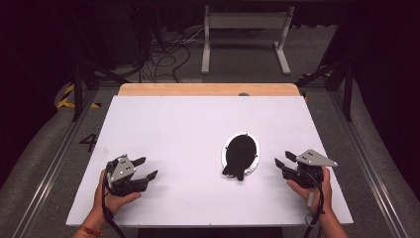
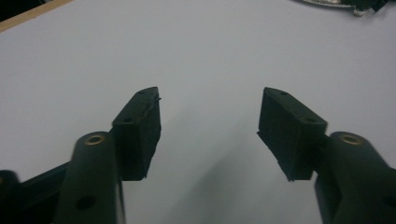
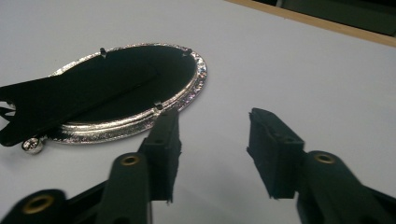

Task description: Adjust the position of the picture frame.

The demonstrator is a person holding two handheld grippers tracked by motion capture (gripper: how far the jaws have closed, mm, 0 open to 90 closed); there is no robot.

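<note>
- The left gripper [image 1: 144, 168] is held low over the white table [image 1: 188, 124] near its near-left corner, jaws spread with nothing between them; the bare tabletop is seen between its 2 pads [image 2: 140, 133] in the left gripper view.
- The oval frame [image 1: 241, 155], a silvery glittering rim with a black backing and a black stand flap, is seen lying face down right of the table's middle, well apart from the left gripper and near the right one.
- The right gripper [image 1: 284, 159] is held just beside the frame's right edge, jaws parted and empty; in the right gripper view 1 pad [image 3: 164, 149] is seen close to the rim, though contact cannot be told.
- Risk, as judged: the frame lies flat on a smooth top, so it could be pushed sideways rather than gripped if a pad were driven against the rim.
- Risk, as judged: a pinch on the thin stand flap alone could let the frame swing or slip free.
- From the high view, the spacing of both grippers and the frame's place on the table are given.
- From the right gripper view, the rim's sparkle, 3 small clips and a small silver foot [image 3: 32, 145] are given, which are lost in the high view.
- In the left gripper view, a sliver of the rim [image 2: 327, 3] is caught at the top edge.
</note>
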